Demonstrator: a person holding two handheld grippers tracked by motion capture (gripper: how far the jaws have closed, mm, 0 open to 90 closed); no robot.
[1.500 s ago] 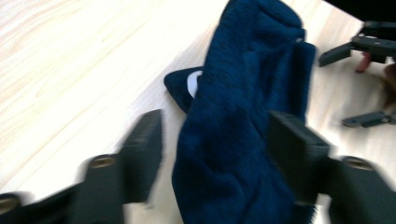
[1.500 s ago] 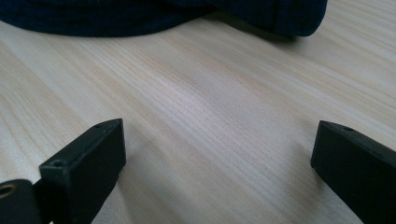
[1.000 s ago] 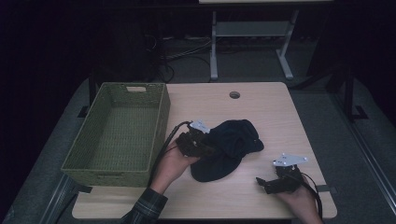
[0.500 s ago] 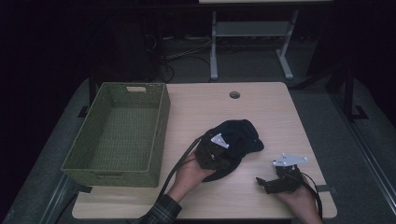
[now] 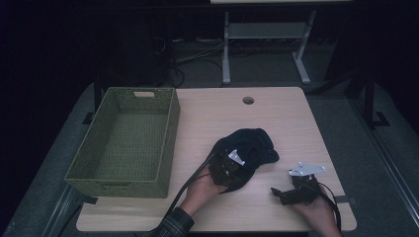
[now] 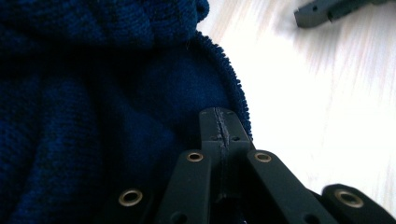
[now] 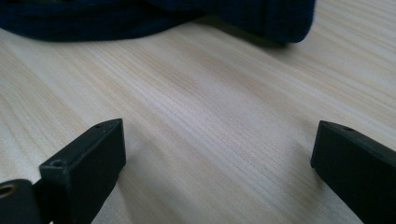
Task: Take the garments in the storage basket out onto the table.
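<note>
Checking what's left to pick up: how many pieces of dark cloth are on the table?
1. The dark blue knit cloth lies bunched near the table's middle, right of the green basket, which looks empty. Folds could hide a second piece.

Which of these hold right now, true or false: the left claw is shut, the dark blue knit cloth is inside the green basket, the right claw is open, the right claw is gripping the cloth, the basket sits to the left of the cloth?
1. The left claw is shut. True: its jaws meet, lying on the dark blue knit cloth.
2. The cloth is inside the green basket. False: it lies on the table, outside the basket.
3. The right claw is open. True: its jaws stand wide apart over bare wood.
4. The right claw is gripping the cloth. False: nothing is between its jaws; the cloth lies ahead of it.
5. The basket sits to the left of the cloth in the high view. True.
</note>
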